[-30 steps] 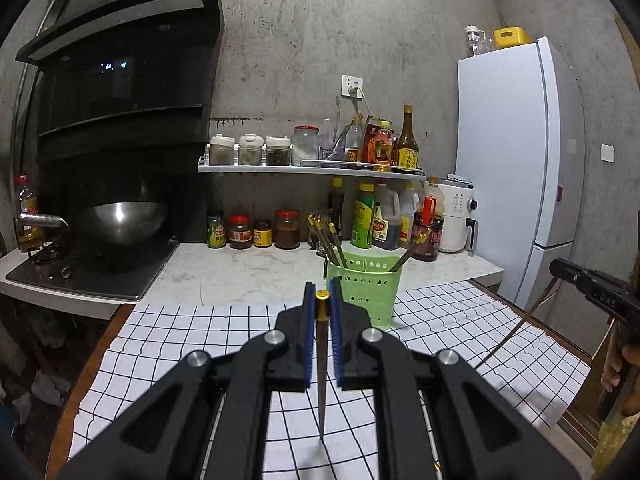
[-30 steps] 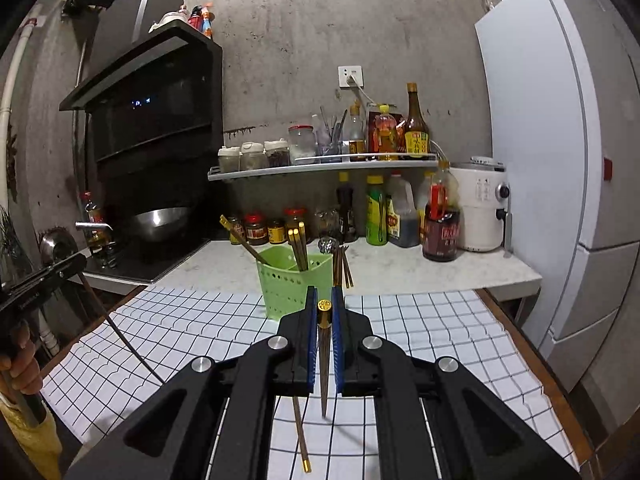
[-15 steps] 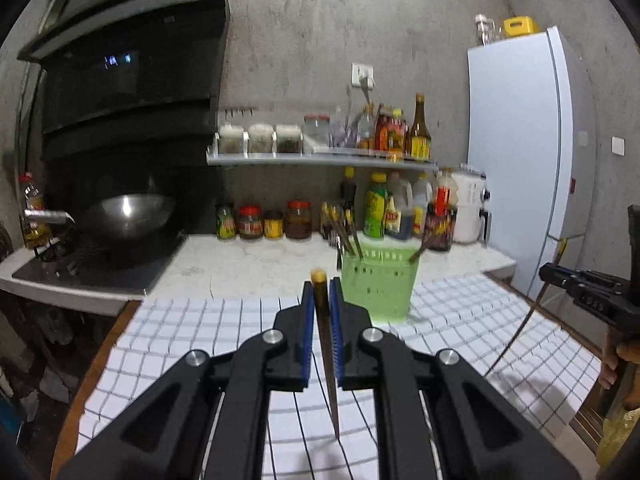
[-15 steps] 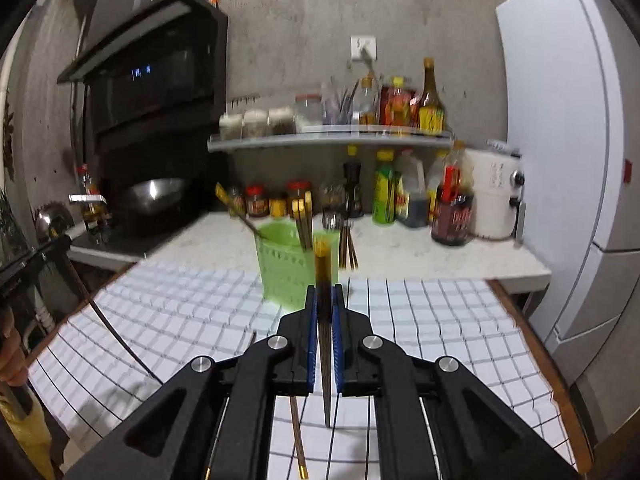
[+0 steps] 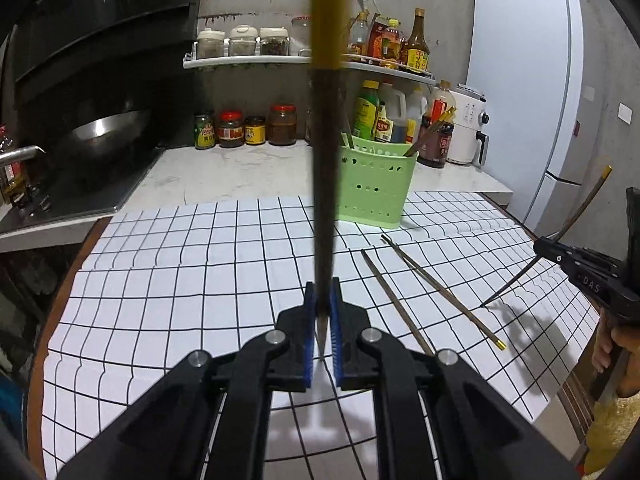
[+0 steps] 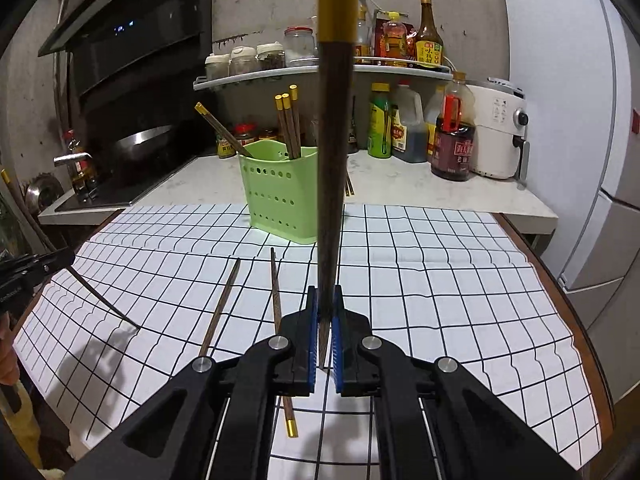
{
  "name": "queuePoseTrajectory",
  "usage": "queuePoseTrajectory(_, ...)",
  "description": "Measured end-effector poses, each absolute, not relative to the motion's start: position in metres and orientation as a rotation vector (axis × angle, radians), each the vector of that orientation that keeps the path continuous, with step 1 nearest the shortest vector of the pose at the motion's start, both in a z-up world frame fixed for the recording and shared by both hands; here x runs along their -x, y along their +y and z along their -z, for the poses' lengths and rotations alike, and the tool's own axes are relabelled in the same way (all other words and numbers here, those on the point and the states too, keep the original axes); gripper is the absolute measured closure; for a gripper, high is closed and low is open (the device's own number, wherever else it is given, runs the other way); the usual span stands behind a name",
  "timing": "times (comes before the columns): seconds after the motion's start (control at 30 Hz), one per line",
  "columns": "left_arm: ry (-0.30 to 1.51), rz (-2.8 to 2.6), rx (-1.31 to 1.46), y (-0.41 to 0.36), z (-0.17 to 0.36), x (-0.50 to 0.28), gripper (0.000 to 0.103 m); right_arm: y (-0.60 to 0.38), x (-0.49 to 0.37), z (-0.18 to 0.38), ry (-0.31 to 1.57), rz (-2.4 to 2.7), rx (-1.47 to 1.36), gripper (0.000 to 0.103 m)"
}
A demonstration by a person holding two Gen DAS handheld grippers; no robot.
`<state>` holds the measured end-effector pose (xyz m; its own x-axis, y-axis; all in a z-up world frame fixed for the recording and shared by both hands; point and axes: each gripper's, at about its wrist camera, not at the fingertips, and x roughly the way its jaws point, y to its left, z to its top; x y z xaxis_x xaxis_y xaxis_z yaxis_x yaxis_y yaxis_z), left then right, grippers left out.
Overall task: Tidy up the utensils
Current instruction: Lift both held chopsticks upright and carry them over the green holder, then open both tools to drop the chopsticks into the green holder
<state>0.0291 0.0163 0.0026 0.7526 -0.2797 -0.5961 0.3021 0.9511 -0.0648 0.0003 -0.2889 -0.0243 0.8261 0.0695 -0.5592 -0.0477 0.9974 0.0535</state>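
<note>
holding one chopstick apiece, both grippers sit above the checked cloth (image 5: 160,280) with the green holder (image 6: 280,192) ahead at the cloth's far edge, against the counter. the left gripper (image 5: 322,320) pinches a dark chopstick (image 5: 325,160) near its thin tip, the gold-capped end standing up toward the camera; the right gripper (image 6: 326,328) pinches its own chopstick (image 6: 334,140) the same way. the step in hand looks like carrying these two to the holder, which already has several chopsticks (image 6: 290,124) standing in it. the next move likely calls for turning each stick thin end down over the holder's open top before letting go. two more chopsticks (image 6: 248,296) lie loose on the cloth, between the grippers and the holder, side by side but not touching. each stick is slim, dark brown, tapered, with a yellow metal cap.
</note>
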Motion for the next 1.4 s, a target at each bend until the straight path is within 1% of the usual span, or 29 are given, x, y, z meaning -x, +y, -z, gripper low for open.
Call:
queuePoseTrajectory(0.2, 0.595, 0.324, -0.030, 0.009, -0.015, -0.032, 0.097, -0.296, -0.004, 0.019, 0.578, -0.044, -0.047, 0.097)
queuePoseTrajectory(0.37, 0.557, 0.355, -0.029, -0.011, -0.029, -0.062, 0.097, -0.303, -0.026, 0.005, 0.560, -0.039, -0.046, 0.097)
queuePoseTrajectory(0.5, 0.470, 0.378, -0.043, -0.035, -0.062, -0.095, 0.097, -0.306, -0.058, -0.033, 0.458, -0.029, -0.030, 0.097)
queuePoseTrajectory(0.63, 0.369, 0.397, -0.002, -0.059, -0.108, -0.141, 0.097, -0.309, -0.098, -0.077, 0.328, -0.043, -0.053, 0.097)
queuePoseTrajectory(0.73, 0.361, 0.397, 0.013, -0.079, -0.122, -0.179, 0.097, -0.309, -0.133, -0.094, 0.295, -0.072, -0.079, 0.097)
queuePoseTrajectory(0.83, 0.416, 0.409, 0.017, -0.096, -0.115, -0.218, 0.097, -0.305, -0.170, -0.092, 0.335, -0.101, -0.093, 0.097)
queuePoseTrajectory(0.9, 0.461, 0.407, -0.006, -0.110, -0.101, -0.240, 0.097, -0.301, -0.193, -0.082, 0.388, -0.115, -0.090, 0.096)
queuePoseTrajectory(1.07, 0.548, 0.400, -0.060, -0.128, -0.068, -0.273, 0.097, -0.293, -0.224, -0.053, 0.484, -0.140, -0.078, 0.096)
queuePoseTrajectory(1.13, 0.553, 0.390, -0.074, -0.131, -0.062, -0.280, 0.097, -0.292, -0.230, -0.047, 0.516, -0.157, -0.087, 0.093)
queuePoseTrajectory(1.17, 0.550, 0.388, -0.069, -0.129, -0.062, -0.280, 0.096, -0.293, -0.229, -0.046, 0.512, -0.154, -0.092, 0.092)
queuePoseTrajectory(1.2, 0.546, 0.391, -0.059, -0.128, -0.064, -0.278, 0.092, -0.295, -0.225, -0.048, 0.500, -0.145, -0.094, 0.085)
queuePoseTrajectory(1.23, 0.527, 0.396, -0.042, -0.124, -0.070, -0.273, 0.086, -0.296, -0.220, -0.051, 0.487, -0.140, -0.094, 0.076)
queuePoseTrajectory(1.27, 0.511, 0.398, -0.034, -0.121, -0.075, -0.268, 0.071, -0.299, -0.214, -0.055, 0.471, -0.132, -0.094, 0.072)
queuePoseTrajectory(1.3, 0.476, 0.396, -0.024, -0.116, -0.084, -0.259, 0.066, -0.302, -0.205, -0.061, 0.452, -0.124, -0.092, 0.067)
queuePoseTrajectory(1.4, 0.407, 0.385, -0.024, -0.104, -0.106, -0.229, 0.066, -0.311, -0.176, -0.079, 0.402, -0.091, -0.083, 0.066)
